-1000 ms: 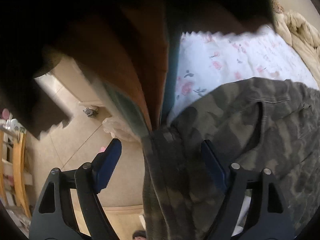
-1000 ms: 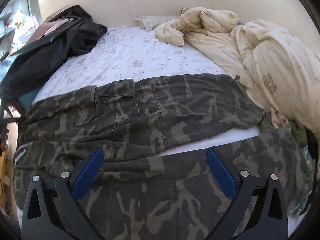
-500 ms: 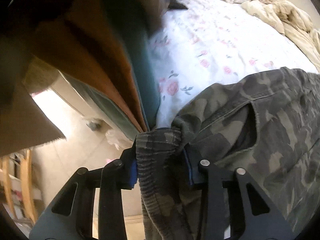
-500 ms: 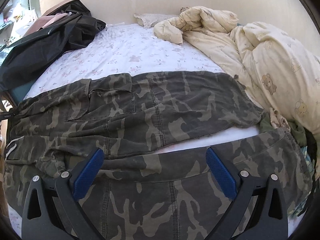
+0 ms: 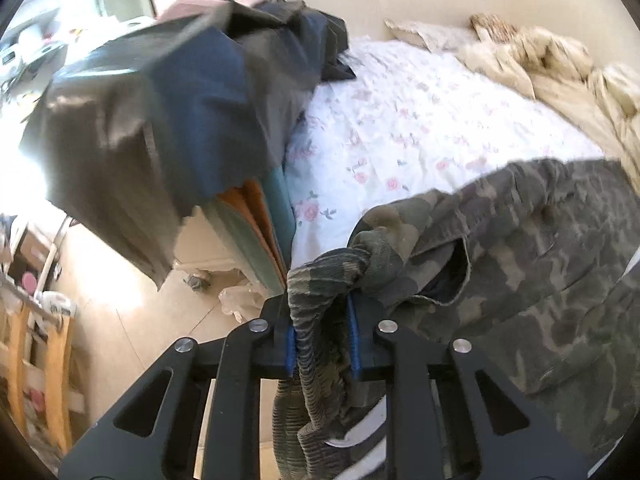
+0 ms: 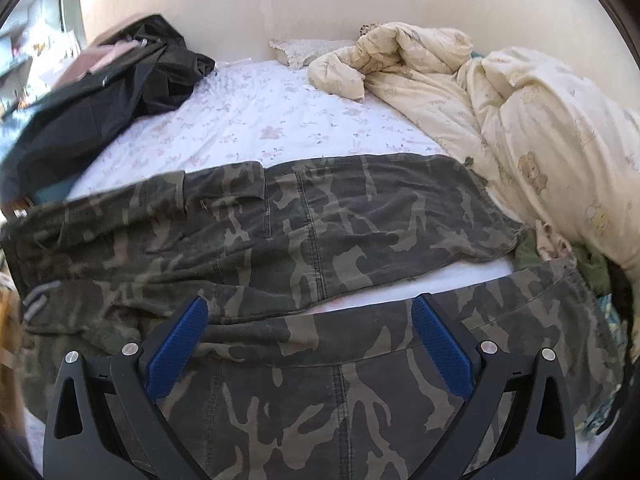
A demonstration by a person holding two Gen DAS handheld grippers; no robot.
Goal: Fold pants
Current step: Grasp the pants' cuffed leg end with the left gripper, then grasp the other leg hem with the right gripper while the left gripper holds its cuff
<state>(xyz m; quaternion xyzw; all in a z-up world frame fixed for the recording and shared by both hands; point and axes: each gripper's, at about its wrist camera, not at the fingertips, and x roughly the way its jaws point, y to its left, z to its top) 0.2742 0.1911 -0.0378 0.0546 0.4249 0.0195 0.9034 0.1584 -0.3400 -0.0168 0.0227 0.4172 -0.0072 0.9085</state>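
Pants (image 6: 320, 216) in camouflage cloth lie spread across the near part of the bed (image 6: 280, 120), on its flowered sheet, with the waist end at the left edge and the 2 legs running to the right toward the cream duvet (image 6: 540, 140).

At the far left, the left gripper (image 5: 322, 340) has just been closing and now pinches a bunched fold of the ribbed waistband (image 5: 320, 280) between its blue pads (image 5: 291, 346), the cloth gathered thick there and hanging in a loose rope below the jaws. A dark jacket (image 5: 160, 100) is heaped just beside that corner, over the bed's edge.

Further right, the right gripper (image 6: 308, 344) hovers over the nearer leg with its fingers spread wide and nothing between them.

By its looks the fabric is a washed cotton twill: soft, limp, of middling weight, not slippery and in no way fragile. It should drape and sag wherever it is unsupported, so 1 pinch point alone would likely let the rest trail. The firmest holds look to be the waistband and the stitched seams or hems (image 6: 516, 236), where layers are doubled; the pocket flap (image 6: 224, 184) would probably just pull open.
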